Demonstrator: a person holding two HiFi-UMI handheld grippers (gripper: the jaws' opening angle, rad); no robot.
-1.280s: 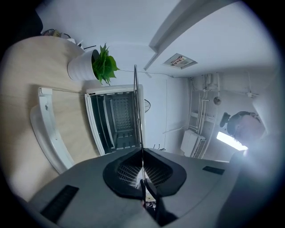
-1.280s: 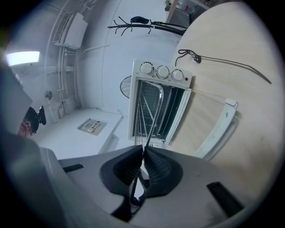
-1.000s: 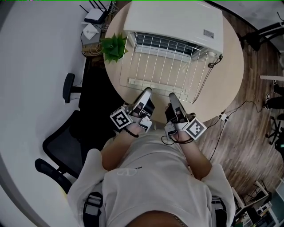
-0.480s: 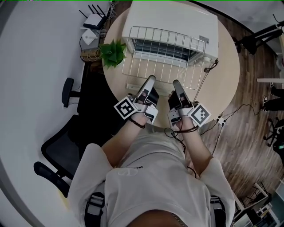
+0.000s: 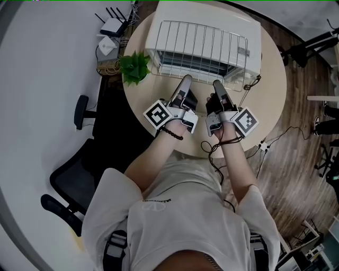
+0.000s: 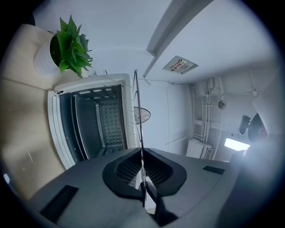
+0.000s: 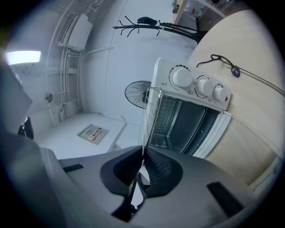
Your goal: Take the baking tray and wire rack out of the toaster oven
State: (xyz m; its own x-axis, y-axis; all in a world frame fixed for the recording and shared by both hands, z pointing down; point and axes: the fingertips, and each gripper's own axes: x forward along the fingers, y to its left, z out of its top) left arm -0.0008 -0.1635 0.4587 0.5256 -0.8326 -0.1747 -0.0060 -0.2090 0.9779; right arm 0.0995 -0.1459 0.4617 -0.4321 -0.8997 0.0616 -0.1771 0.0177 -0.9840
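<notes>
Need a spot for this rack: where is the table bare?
Barest: the table's right side, between the toaster oven and the rim, with only a thin cable. A strip along the near rim, under the left gripper and right gripper holding the wire rack, also looks free. Left of the oven is crowded by the plant.

Round surface [image 5: 273, 79], light wood-look top, fills the upper middle of the head view. Three things sit directly on it:
- white toaster oven [image 5: 212, 15] at the back, upper centre. It takes up most of the depth. Front faces the person, door open, dark cavity visible in both gripper views, three knobs on the panel.
- small green potted plant [image 5: 133, 66] in a white pot at the left edge, just beside the oven's front left corner.
- thin dark cord [image 5: 253, 80] with a knotted loop, lying near the oven's front right corner.

Bare top shows at the right rim.
</notes>
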